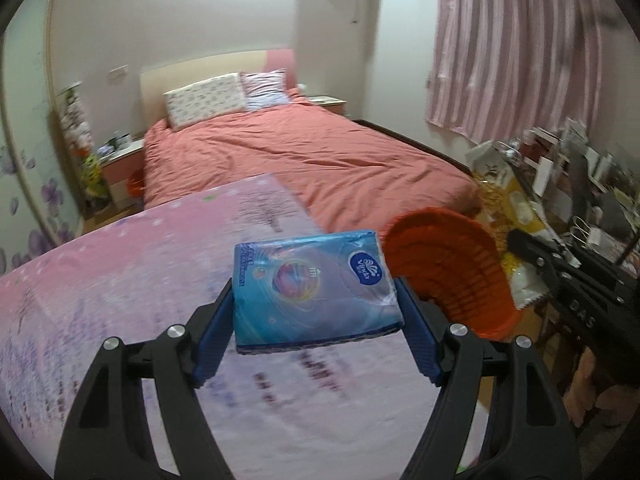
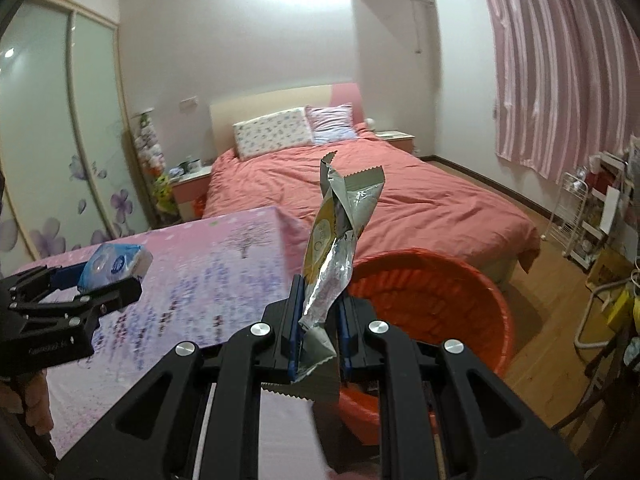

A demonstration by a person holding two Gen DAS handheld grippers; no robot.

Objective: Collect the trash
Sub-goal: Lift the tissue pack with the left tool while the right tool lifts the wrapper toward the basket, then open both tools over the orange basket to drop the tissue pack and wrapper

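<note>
Left gripper clamped on blue tissue pack; right gripper pinches foil wrapper, long axis upright. Orange bin lies at 2 o'clock of each, nearer the right hand, probably first to drop

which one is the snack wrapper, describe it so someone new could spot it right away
Start at the pink flowered tablecloth in front of the bed, then look to the orange bin at its right edge. The snack wrapper stands pinched in the right tool before that bin: crumpled silver foil with zigzag ends, unlike the smooth blue tissue pack.
</note>
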